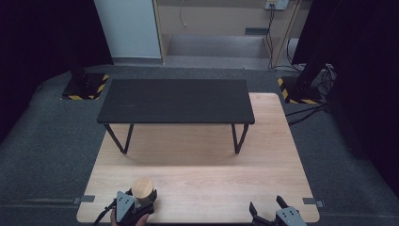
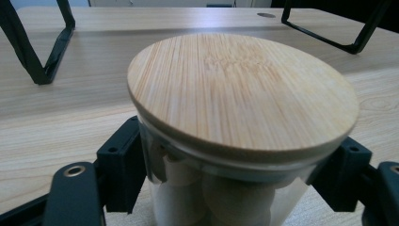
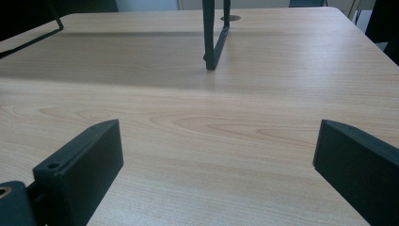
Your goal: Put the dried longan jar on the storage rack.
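A light wooden table [image 1: 197, 155] carries a black bench-like shelf [image 1: 176, 100] along its far edge. By the near left corner, the left gripper [image 1: 141, 200] pinches a glass jar [image 2: 221, 197] with a bamboo lid [image 2: 240, 89]. By the near right corner, the right gripper [image 1: 269, 206] is spread, holding nothing.

Glass jar [image 1: 142, 189] with a round bamboo lid [image 2: 242, 92] — upright, lid seated flat on the rim, grain running front to back. Clear wall; pale rounded pieces inside, too blurred to identify. It sits between the left gripper [image 1: 136, 200] jaws — one black pad against each side of the glass — well apart from the right gripper [image 1: 268, 206], near the table's front edge.
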Demonstrator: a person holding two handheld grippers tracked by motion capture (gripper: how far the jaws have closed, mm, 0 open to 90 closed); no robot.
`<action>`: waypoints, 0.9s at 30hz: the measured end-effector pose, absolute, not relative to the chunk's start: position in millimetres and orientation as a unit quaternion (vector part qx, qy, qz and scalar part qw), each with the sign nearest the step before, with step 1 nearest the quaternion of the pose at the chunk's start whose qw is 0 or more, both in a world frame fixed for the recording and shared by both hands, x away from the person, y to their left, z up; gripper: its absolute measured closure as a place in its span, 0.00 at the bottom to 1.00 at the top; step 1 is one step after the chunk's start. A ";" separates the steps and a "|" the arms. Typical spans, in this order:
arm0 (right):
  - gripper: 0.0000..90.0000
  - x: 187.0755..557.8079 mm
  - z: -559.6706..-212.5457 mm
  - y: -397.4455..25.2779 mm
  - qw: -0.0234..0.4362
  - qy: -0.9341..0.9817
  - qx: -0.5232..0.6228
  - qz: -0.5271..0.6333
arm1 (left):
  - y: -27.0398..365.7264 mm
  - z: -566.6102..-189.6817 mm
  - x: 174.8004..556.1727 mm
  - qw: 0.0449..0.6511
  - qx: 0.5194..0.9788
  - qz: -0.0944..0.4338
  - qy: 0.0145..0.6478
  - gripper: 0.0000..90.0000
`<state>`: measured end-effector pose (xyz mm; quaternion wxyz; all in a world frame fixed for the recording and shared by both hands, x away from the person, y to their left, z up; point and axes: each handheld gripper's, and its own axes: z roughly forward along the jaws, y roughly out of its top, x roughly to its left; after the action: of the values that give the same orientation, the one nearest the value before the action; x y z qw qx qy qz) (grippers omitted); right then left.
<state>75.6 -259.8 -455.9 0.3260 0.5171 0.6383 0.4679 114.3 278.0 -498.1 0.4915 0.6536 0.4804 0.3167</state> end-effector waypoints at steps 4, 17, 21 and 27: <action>0.03 75.4 -455.8 -259.8 0.325 0.638 0.517 0.469 | 282.2 -491.0 113.7 0.491 0.657 0.303 0.485 0.26; 0.03 74.8 -453.5 -258.7 0.328 0.638 0.512 0.473 | 294.8 -452.4 104.0 0.507 0.656 0.300 0.472 0.26; 0.03 73.8 -452.7 -258.7 0.328 0.636 0.513 0.474 | 300.0 -434.1 102.8 0.509 0.657 0.301 0.468 0.26; 0.03 73.1 -452.1 -258.1 0.329 0.636 0.512 0.475 | 305.2 -410.0 103.6 0.513 0.660 0.311 0.453 0.27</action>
<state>73.1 -258.1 -452.1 0.3288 0.5117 0.6363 0.4745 103.6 305.2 -410.0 0.5125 0.6600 0.4529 0.3107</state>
